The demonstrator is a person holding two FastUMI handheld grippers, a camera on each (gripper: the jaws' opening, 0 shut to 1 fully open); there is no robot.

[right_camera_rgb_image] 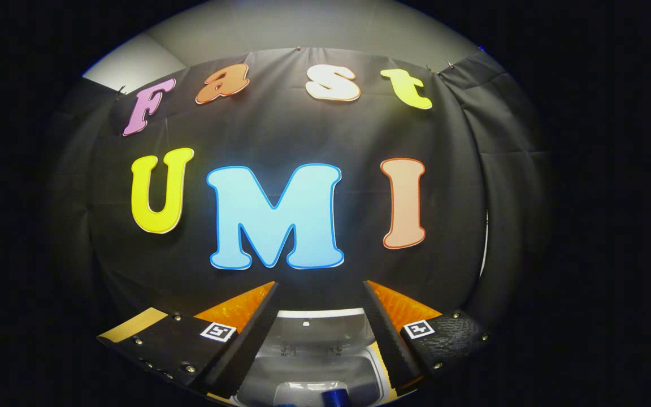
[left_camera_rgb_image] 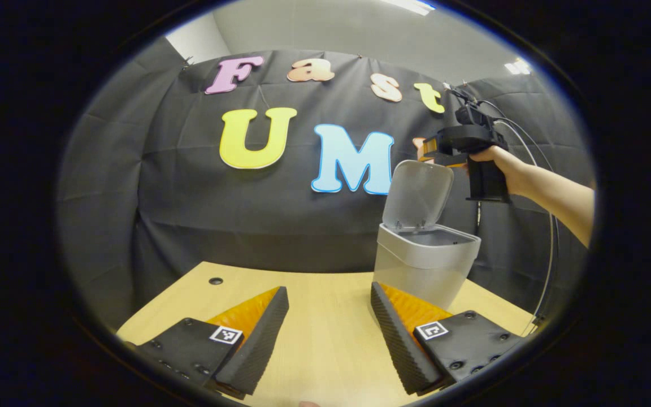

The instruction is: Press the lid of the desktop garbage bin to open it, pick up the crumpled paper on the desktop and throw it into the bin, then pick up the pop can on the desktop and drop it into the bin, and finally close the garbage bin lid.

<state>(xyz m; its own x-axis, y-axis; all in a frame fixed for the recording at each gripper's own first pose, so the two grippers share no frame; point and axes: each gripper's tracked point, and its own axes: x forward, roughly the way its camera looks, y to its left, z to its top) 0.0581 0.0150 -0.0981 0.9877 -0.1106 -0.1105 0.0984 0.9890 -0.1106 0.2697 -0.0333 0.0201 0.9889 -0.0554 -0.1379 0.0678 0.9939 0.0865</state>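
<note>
The bin [left_camera_rgb_image: 424,265] stands on the bench [left_camera_rgb_image: 325,333] toward its far right part, at about 2 o'clock from the left gripper [left_camera_rgb_image: 328,333], with its lid [left_camera_rgb_image: 419,195] swung up and leaning back, so the mouth is open to the top. In the right gripper view the bin's open mouth [right_camera_rgb_image: 314,362] lies directly below, between that gripper's fingers, and a blue thing [right_camera_rgb_image: 335,397] shows inside it at 6 o'clock; whether it is the can cannot be told. The bench's far edge runs just behind the bin, against the black cloth wall [left_camera_rgb_image: 190,198], and its right edge falls away close beside the bin at 3 o'clock; to the bin's left the bench top is bare wood, with a small round hole [left_camera_rgb_image: 216,281] near the far edge at 10 o'clock. The left gripper hovers low over the bench, fingers [left_camera_rgb_image: 260,339] wide apart and holding nothing, the right finger's tip just in front of the bin's base. The right gripper [left_camera_rgb_image: 435,148] hangs above the lid's top edge, held by a hand [left_camera_rgb_image: 495,161]; in its own view its fingers [right_camera_rgb_image: 385,333] stand wide apart with nothing between them.
</note>
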